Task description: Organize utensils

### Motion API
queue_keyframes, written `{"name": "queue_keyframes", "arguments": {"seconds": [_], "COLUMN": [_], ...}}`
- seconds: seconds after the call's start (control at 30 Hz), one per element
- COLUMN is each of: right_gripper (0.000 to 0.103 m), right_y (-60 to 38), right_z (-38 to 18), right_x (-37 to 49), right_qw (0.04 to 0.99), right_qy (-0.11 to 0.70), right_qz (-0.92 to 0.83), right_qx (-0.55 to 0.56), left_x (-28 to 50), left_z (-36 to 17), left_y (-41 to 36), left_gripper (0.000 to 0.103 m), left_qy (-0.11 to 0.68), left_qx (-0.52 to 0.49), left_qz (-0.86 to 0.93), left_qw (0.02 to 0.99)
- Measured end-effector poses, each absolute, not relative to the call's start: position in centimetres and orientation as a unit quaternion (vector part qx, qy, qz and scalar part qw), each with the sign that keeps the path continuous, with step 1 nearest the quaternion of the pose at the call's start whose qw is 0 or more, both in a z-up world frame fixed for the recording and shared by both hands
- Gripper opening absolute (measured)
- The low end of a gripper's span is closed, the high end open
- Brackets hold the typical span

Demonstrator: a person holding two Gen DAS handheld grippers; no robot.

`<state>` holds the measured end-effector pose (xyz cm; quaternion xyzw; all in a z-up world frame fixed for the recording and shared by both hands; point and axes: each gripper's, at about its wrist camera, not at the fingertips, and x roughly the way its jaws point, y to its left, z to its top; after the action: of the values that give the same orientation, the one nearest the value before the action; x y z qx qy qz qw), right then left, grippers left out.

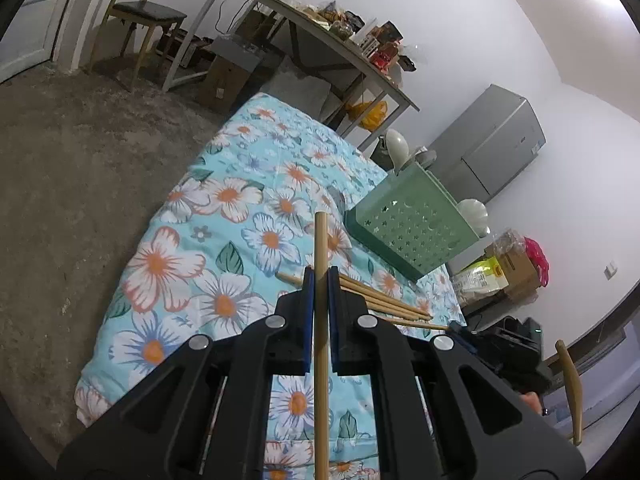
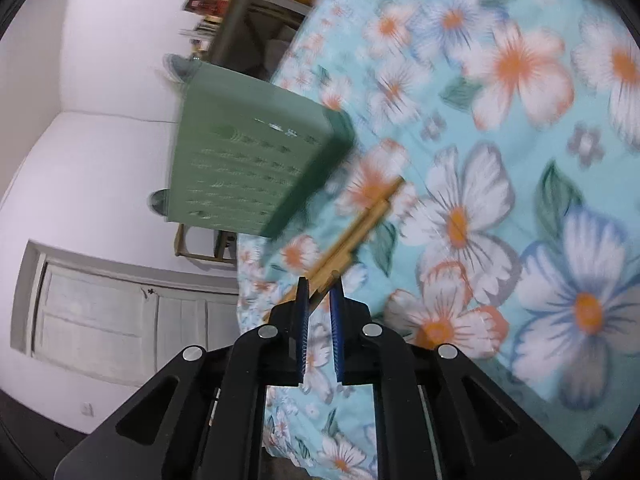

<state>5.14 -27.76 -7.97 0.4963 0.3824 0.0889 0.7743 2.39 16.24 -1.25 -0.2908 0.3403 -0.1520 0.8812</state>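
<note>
The job looks partly done, with the chopsticks still to go in. Nearest in the left wrist view, the left gripper (image 1: pixel 319 276) is pressed together on a single chopstick (image 1: pixel 321 344), which runs lengthwise between the blue pads and sticks out past the tips, lifted clear of the flowered cloth (image 1: pixel 224 200) that covers the table.

Just beyond those tips, several loose chopsticks (image 1: pixel 384 300) lie in a fan on the cloth, not yet put away. In the right wrist view the right gripper (image 2: pixel 320 286) has its jaws drawn almost together around the near end of one stick from that pile (image 2: pixel 356 228). The picture is blurred, so I cannot tell whether the pads truly pinch it or only flank it.

Farther off, the green perforated holder (image 1: pixel 408 220) stands on the cloth, near the pile but apart from it. Two pale rounded utensils, seemingly spoons or ladles (image 1: pixel 398 146), already rise from its top, so that share appears sorted. My judgement: the held chopstick and those on the cloth remain.
</note>
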Motion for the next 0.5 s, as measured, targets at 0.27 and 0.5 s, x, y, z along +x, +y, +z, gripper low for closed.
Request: {"name": "queue_keyframes", "arguments": {"seconds": [0.27, 0.5], "right_gripper": [0.007, 0.006], "right_y": [-26.1, -23.8], "right_z": [-0.8, 4.7], "right_x": [4.2, 2.4], "right_qw": [0.855, 0.912], "right_qy": [0.330, 0.291], "right_qz": [0.112, 0.127], "right_qx": [0.384, 0.259], "left_x": [2.1, 3.4], "left_z": [-0.4, 1.0], "left_y": [16.7, 16.4], "left_gripper": [0.005, 0.005], "left_qy": [0.324, 0.301], "left_qx": [-0.295, -0.290], "left_qz": [-0.144, -0.137], "left_qw": [0.887, 0.898]}}
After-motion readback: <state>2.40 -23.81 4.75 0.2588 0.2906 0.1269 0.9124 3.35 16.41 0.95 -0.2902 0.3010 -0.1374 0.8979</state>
